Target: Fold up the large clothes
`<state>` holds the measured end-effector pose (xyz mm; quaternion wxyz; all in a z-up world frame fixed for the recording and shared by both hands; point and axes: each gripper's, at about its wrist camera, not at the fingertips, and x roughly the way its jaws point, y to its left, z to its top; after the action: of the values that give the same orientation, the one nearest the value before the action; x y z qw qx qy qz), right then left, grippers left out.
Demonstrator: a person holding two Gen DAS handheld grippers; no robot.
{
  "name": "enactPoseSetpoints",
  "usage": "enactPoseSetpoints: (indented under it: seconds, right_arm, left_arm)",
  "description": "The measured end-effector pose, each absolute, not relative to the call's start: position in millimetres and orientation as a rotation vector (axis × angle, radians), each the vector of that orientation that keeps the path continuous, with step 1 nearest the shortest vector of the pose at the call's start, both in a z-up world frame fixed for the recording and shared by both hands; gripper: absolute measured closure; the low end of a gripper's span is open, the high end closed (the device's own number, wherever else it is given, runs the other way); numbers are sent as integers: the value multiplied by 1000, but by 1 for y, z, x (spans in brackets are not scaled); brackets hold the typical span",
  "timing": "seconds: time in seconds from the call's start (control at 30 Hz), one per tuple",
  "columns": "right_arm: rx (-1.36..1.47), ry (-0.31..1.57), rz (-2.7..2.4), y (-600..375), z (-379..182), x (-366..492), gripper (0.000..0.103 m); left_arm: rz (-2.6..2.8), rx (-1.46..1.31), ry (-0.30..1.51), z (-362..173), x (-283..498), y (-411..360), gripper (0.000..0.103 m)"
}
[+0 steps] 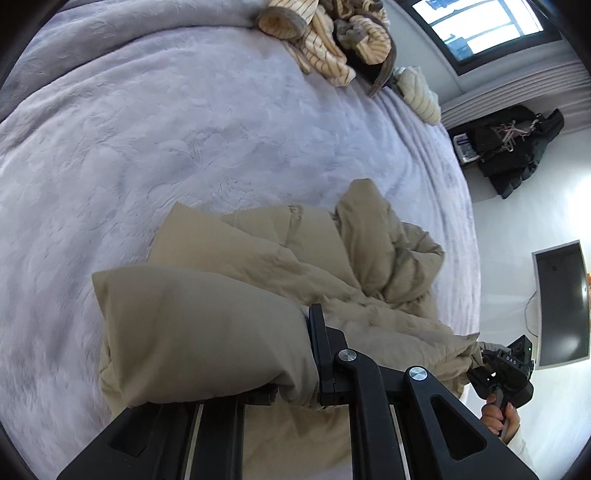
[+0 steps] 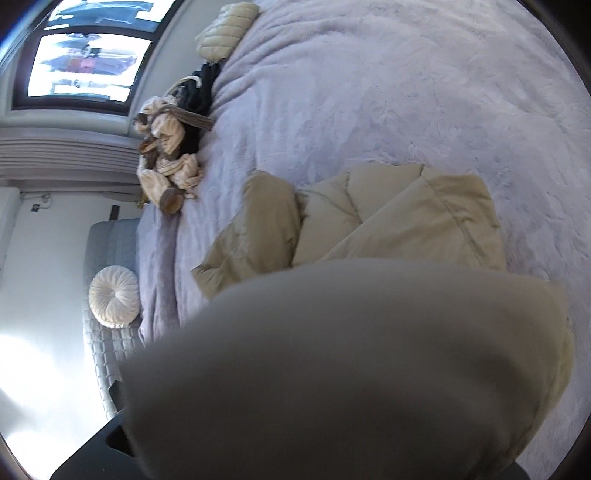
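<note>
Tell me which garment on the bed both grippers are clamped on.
The beige puffer jacket: the left gripper and right gripper both pinch it. The striped cream garment lies untouched at the bed's far edge.

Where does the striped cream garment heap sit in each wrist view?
Left wrist: striped cream garment heap at the top edge, right of centre, on the lilac bedspread.
Right wrist: heap left of centre, at the bedspread's edge.
Shared landmark: window.
</note>
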<state>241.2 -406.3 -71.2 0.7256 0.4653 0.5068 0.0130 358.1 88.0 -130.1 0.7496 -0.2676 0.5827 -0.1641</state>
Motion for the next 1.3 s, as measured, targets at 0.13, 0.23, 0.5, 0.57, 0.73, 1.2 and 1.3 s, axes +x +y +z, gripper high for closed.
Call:
enactPoseSetpoints:
  seconds: [0.13,0.23,0.5,0.57,0.73,1.2,1.3]
  right_arm:
    - [1024,1141,16,-408,-91,254,94]
    - [1026,1152,12,-409,-97,256,93]
    - [1008,1177,35,-411,-85,256,80]
    - [998,1179,50,-412,-78,256,73]
    - [1006,1136,78,-414,-62,249,42]
    - [386,1179,-128,-407,-53,240,87]
    - [354,1166,-171,-417,-67,256,87]
  left_arm:
    - [-317,-569,1296,-148,371,80,88]
    - [-287,-541,1312,-151,375,74,88]
    - [-306,-429,1217,-106,356,76,16]
    - [-316,-401,1194,-93,353,78,16]
    - [-256,-314,1131,-68,342,86,16]
    - [-234,-140,1125,-136,354,42,67]
    - [-183,-185,1121,-150,382,48,67]
